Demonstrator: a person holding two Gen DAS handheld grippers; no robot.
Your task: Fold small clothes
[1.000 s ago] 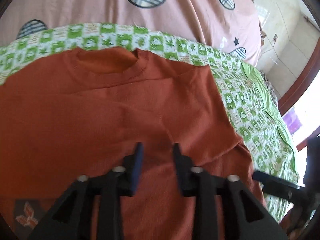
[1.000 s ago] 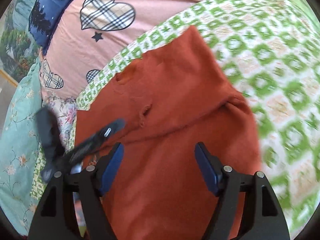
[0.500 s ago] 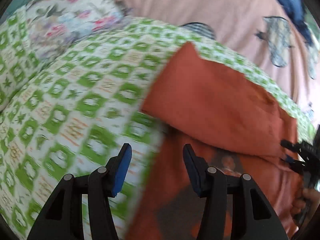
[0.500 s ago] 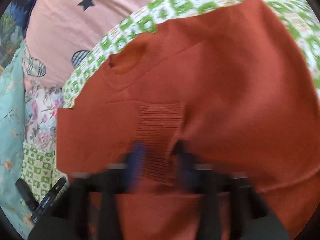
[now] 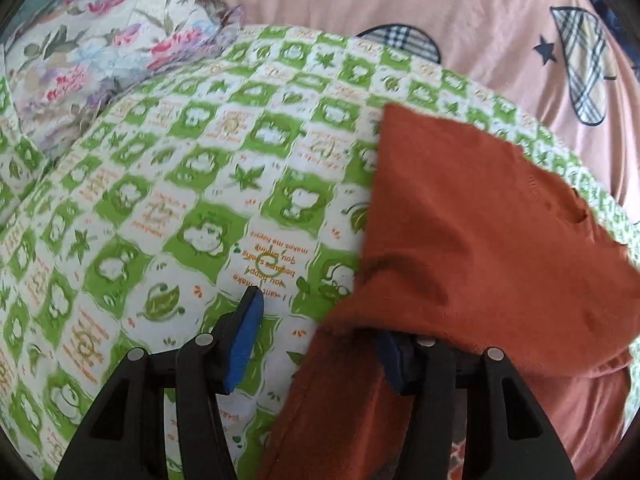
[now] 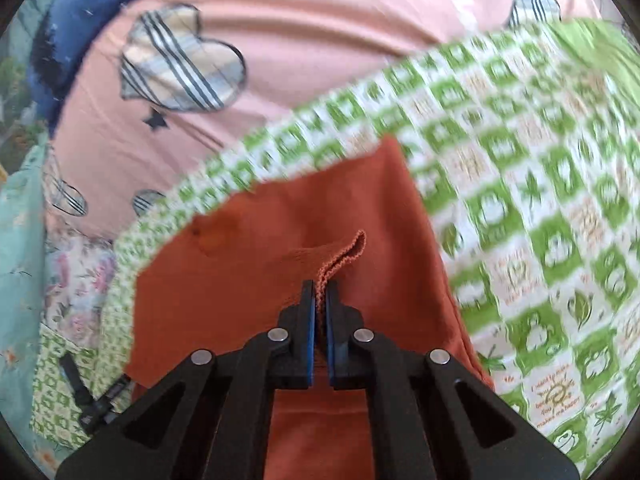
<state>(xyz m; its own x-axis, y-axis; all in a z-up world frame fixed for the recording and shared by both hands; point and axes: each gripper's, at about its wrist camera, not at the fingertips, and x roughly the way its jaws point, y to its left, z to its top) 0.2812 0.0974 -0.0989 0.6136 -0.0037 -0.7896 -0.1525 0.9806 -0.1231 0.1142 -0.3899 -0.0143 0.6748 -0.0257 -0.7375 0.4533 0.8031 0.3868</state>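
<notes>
The rust-orange sweater [image 6: 280,280] lay on a green-and-white checked sheet [image 6: 540,220], with a pink quilt [image 6: 320,60] printed with plaid hearts and stars beyond it.

In the right wrist view, the right gripper [image 6: 319,300] had its 2 blue-padded jaws pressed together on a ribbed cuff [image 6: 344,258] of the sweater. The cuff's folded edge stuck up past the fingertips and leaned to the right. The rest of the garment spread flat beneath and to the left of the gripper, with 1 corner pointing toward the quilt. The sheet in this view was blurred. At lower left, a second black tool [image 6: 86,396] showed against the sheet, too small to tell more.

In the left wrist view, the left gripper [image 5: 320,320] stood about half open. Its left pad [image 5: 246,340] was clear over the bare sheet, above a square with printed orange words. The right finger was mostly covered by a raised flap of the sweater [image 5: 480,248], which draped over it; the pads were not pressing on any cloth. A floral cloth [image 5: 100,60] lay at upper left, past the sheet's edge.
</notes>
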